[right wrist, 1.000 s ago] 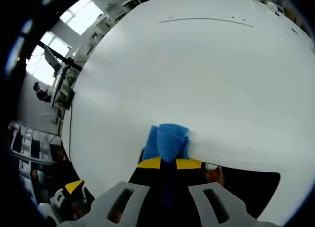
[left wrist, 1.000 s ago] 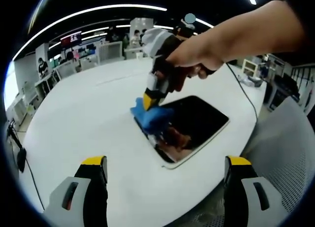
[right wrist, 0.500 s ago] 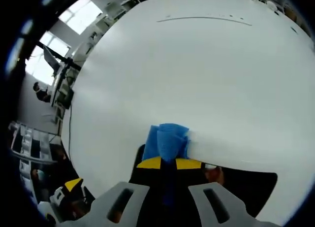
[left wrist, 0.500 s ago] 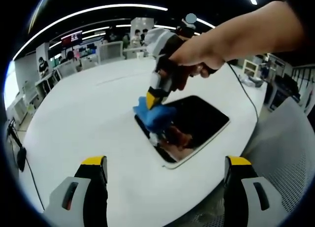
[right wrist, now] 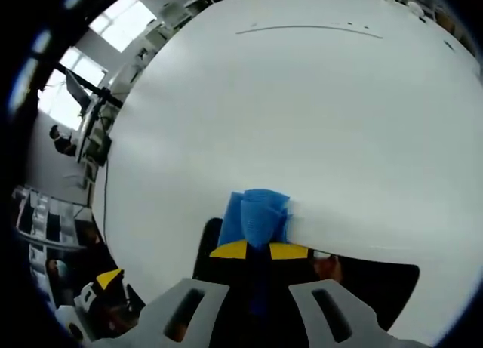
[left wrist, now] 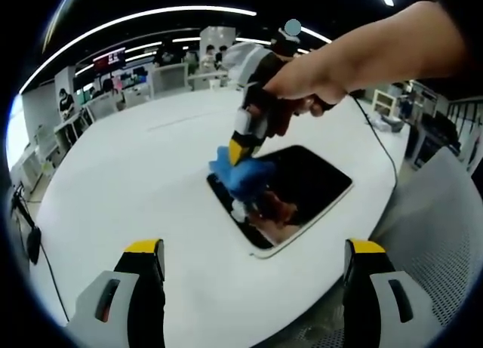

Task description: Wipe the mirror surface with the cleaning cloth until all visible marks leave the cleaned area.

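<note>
In the left gripper view, the cloth (left wrist: pixel 240 173), pinched in the right gripper (left wrist: pixel 243 146), has been slid a little toward 2 o'clock over the mirror (left wrist: pixel 290 193) on the table (left wrist: pixel 136 189); the wipe looks underway. The left gripper (left wrist: pixel 254 287) is held open and empty. A distant red sign is unreadable

In the right gripper view, the right gripper (right wrist: pixel 258 250) is clamped on the cloth (right wrist: pixel 256 216) at the mirror's (right wrist: pixel 377 287) far edge, with more dark glass exposed at 8 o'clock; no writing is readable
</note>
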The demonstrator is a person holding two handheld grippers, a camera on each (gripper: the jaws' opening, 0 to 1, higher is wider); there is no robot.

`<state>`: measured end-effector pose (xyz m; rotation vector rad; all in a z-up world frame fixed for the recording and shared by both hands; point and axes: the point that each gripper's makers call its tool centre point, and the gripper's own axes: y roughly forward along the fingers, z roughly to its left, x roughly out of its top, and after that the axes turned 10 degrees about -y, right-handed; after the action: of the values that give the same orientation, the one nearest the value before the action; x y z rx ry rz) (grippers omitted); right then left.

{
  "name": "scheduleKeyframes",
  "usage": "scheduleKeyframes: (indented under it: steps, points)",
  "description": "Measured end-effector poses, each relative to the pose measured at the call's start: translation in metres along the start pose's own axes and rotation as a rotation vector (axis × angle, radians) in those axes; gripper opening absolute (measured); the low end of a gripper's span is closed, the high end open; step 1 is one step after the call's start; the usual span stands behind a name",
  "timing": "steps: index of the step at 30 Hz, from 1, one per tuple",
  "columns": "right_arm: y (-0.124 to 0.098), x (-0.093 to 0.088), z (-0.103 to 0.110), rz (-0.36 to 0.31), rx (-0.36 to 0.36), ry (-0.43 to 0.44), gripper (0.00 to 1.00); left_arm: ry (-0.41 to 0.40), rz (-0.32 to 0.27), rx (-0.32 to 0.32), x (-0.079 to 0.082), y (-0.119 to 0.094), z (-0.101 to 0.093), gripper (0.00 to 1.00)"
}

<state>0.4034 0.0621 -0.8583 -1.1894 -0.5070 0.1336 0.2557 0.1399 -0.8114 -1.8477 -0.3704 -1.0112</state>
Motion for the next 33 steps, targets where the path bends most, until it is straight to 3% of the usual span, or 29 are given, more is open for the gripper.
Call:
scheduleKeyframes:
  steps: [13, 17, 21, 33]
  points:
    - [0.0, -0.001, -0.004, -0.001, -0.006, -0.01, 0.02, 0.008, 0.0, 0.005, 0.0, -0.001, 0.0, 0.99]
    - [0.0, -0.002, -0.001, -0.009, -0.019, -0.04, 0.02, 0.07, -0.074, 0.063, 0.017, -0.007, 0.008, 0.99]
    - [-0.001, -0.006, 0.002, -0.005, -0.023, -0.047, 0.02, 0.047, -0.05, 0.047, 0.012, -0.006, 0.005, 0.99]
    - [-0.004, -0.015, 0.008, -0.009, -0.019, -0.066, 0.02, 0.039, -0.049, 0.043, 0.012, -0.006, 0.005, 0.99]
